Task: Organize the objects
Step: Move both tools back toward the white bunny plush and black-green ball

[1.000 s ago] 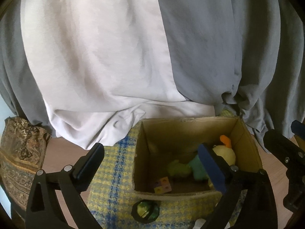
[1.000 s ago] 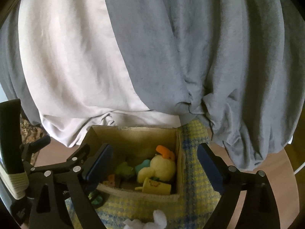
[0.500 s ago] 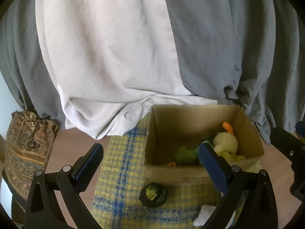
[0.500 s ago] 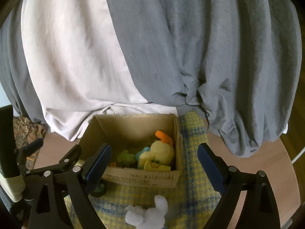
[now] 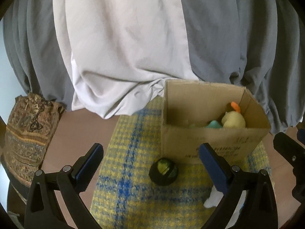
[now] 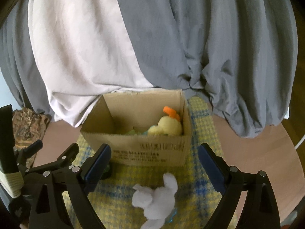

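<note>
An open cardboard box [image 5: 213, 143] [image 6: 148, 150] stands on a yellow and blue checked cloth [image 5: 129, 171] [image 6: 202, 118]. A yellow plush duck [image 5: 233, 119] [image 6: 169, 126] and other soft toys lie inside it. A small black and green round object [image 5: 163, 171] sits on the cloth in front of the box. A white plush toy [image 6: 156, 196] [image 5: 212, 200] lies on the cloth nearer to me. My left gripper [image 5: 150, 166] is open and empty, above the round object. My right gripper [image 6: 152, 164] is open and empty, above the white plush.
Grey and white curtains [image 5: 133, 38] [image 6: 171, 38] hang behind the box down to the table. A brown patterned folded cloth [image 5: 28, 133] [image 6: 26, 122] lies at the left. The brown round table [image 6: 257, 152] shows around the checked cloth.
Both grippers have pulled back and away from the box. The box now sits farther off, and the round object and white plush have come into fuller view.
</note>
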Motion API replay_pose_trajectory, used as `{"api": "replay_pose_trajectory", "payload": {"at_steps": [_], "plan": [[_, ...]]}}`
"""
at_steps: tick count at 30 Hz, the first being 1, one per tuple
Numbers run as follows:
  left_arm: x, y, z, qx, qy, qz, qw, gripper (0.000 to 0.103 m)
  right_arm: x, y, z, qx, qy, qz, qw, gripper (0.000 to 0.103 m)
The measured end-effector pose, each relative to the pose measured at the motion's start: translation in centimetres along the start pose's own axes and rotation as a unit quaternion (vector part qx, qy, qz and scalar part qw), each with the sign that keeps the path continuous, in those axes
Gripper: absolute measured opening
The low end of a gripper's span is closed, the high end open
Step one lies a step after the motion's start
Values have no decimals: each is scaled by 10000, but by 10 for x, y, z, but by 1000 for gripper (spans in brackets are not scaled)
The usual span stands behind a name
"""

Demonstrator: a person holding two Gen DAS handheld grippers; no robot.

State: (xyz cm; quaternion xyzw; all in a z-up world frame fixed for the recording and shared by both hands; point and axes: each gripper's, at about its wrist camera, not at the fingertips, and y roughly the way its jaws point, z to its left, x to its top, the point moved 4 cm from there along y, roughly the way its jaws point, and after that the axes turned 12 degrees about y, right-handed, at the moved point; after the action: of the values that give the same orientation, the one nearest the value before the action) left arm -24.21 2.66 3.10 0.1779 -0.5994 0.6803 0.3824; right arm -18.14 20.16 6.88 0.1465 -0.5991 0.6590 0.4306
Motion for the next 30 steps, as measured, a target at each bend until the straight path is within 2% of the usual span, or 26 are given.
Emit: {"api": "replay_pose_trajectory", "payload": {"at_steps": [7, 24, 30], "plan": [[-27, 4, -4, -63, -59, 136, 9999, 102, -27, 8, -7, -61, -2, 204, 9998, 93], [-79, 23, -18, 70, 88, 454, 9989, 102, -82, 38, -25, -288, 82, 713, 9970, 96], [-96, 36, -19, 226, 129, 577, 9980, 102, -97, 52, -26, -355, 70, 913, 9952, 96]]}}
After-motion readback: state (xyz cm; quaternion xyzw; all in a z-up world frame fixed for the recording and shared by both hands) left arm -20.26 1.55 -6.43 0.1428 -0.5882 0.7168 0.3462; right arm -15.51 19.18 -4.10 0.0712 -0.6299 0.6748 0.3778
